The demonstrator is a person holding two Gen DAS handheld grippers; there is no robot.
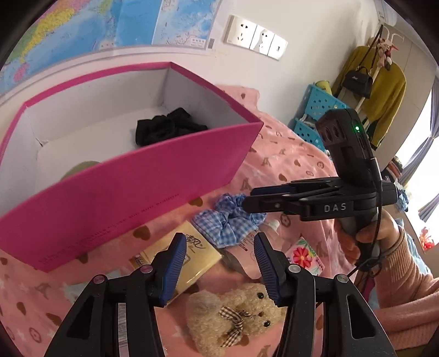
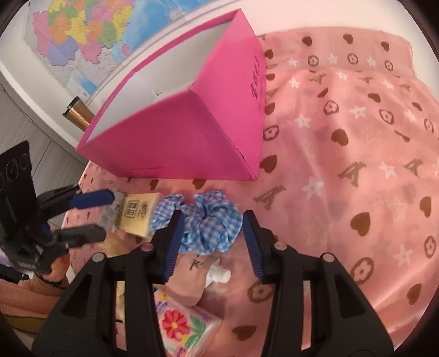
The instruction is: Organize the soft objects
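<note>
Right gripper (image 2: 211,244) is hovering half-open and empty over the blue gingham scrunchie (image 2: 204,219) lying on the bed beside the pink box (image 2: 175,137). It'd go best dropping straight down and pinching the bunched middle.

Wall map (image 1: 82,24), curtained window (image 1: 428,153), coat rack (image 1: 384,55)
</note>
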